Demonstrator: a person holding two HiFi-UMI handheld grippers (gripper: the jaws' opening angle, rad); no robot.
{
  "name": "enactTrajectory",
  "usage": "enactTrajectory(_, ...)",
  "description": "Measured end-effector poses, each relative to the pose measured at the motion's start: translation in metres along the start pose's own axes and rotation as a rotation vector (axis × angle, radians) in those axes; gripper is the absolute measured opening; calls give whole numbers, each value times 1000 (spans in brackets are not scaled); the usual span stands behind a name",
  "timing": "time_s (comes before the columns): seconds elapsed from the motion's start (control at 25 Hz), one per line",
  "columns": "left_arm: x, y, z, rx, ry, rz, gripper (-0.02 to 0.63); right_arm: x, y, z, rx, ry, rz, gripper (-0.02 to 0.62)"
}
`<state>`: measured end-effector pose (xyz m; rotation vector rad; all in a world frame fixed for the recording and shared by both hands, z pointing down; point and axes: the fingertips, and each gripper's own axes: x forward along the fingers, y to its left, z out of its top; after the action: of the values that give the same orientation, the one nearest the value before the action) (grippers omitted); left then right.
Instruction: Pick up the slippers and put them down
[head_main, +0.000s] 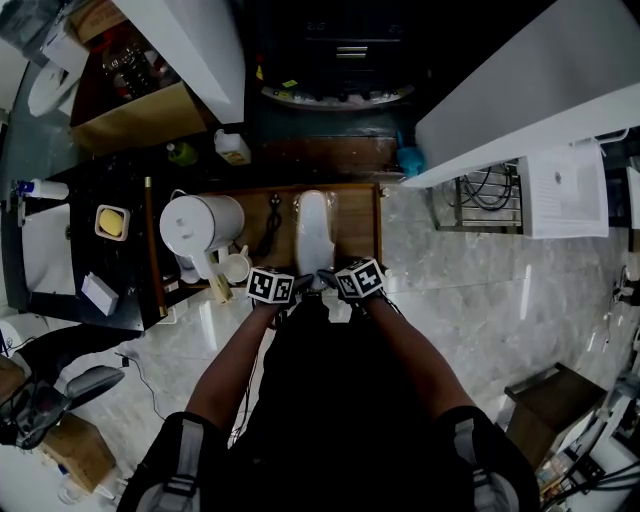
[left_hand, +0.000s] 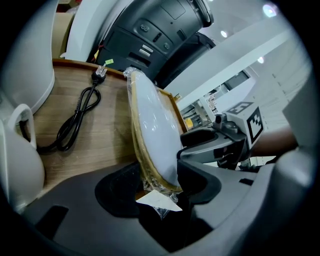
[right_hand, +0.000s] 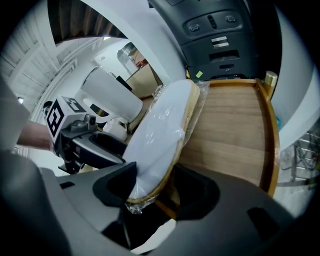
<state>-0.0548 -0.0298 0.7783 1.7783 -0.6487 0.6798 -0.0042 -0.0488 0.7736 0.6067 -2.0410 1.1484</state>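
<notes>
Pick-up looks done: your left tongs and right tongs both clamp the slippers at 12 o'clock; set-down on the worktop remains.

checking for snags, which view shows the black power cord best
The left gripper view: the black power cord lies looped on the wooden tray, left of the slippers. The head view shows it small and dark; the right gripper view misses it.
</notes>
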Motion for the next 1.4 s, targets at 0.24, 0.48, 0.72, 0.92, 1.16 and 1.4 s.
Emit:
enactTrajectory(0.24, 2, 6, -1, -17, 9, 2, 237, 6, 0, -1, 30, -12, 19, 241)
enactTrajectory(0.48, 10, 9, -8, -46, 26, -6, 238, 8, -4, -6, 20, 12, -1, 241)
enactTrajectory(0.72, 16, 14, -11, -65, 52, 10, 238, 12, -8, -12, 21, 32, -23, 241)
enactTrajectory(0.92, 18, 16, -10, -61, 57, 12, 238, 16, -10, -15, 35, 41, -9, 241)
enactTrajectory(1.16, 16, 19, -7, -69, 30, 25, 239, 14, -13, -13, 17, 46, -23, 251)
enactTrajectory(1.4, 8, 23, -4, -61, 2, 46, 264, 4, -1, -4, -17, 1, 10, 283)
